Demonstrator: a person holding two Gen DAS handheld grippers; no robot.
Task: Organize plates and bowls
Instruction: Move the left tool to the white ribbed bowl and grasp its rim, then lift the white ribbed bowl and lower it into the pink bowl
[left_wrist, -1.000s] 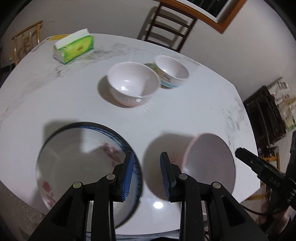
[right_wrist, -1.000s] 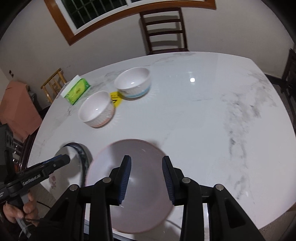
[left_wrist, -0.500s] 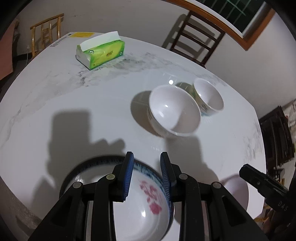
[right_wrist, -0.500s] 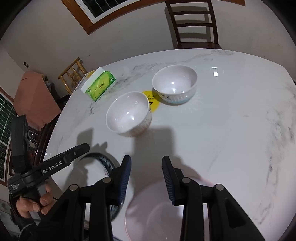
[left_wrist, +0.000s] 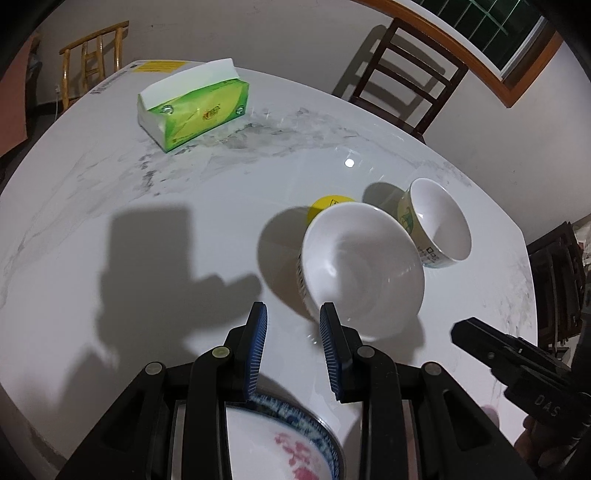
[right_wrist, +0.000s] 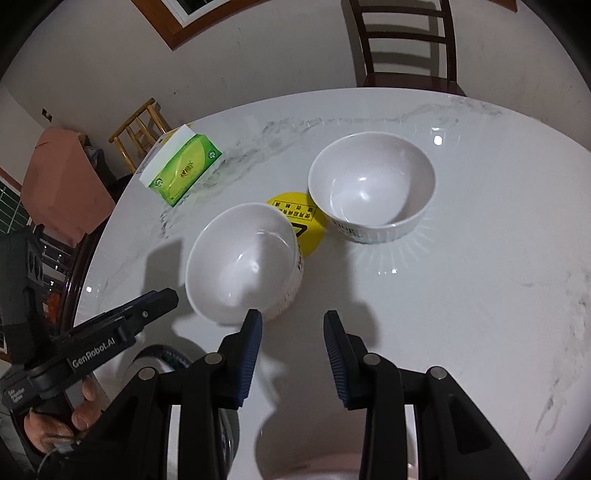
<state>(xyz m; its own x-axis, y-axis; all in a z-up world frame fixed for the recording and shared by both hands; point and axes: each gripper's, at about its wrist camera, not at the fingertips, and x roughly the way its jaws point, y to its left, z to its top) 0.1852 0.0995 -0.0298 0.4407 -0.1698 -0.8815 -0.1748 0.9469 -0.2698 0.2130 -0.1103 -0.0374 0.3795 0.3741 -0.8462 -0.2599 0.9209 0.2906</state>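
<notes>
The biggest risk is on the marble surface (right_wrist: 480, 258) itself: it looks glossy and slick, so a bowl nudged at the rim would probably skate rather than seat between the pads. The near bowl (left_wrist: 362, 273) sits just ahead of the left gripper (left_wrist: 291, 350) and touches or nearly touches the far bowl (right_wrist: 371, 188), so a push could knock 1 into the other. The patterned plate (left_wrist: 280, 443) and the pale pink plate (right_wrist: 310, 446) lie under the grippers at the near edge, where a low pass might clip them. The right gripper (right_wrist: 291, 354) also crowds the left one beside that bowl, so the 2 could collide. Both grippers tilt steeply down, jaws parted and holding nothing. A person's hand (right_wrist: 55, 417) grasps the left handle.
</notes>
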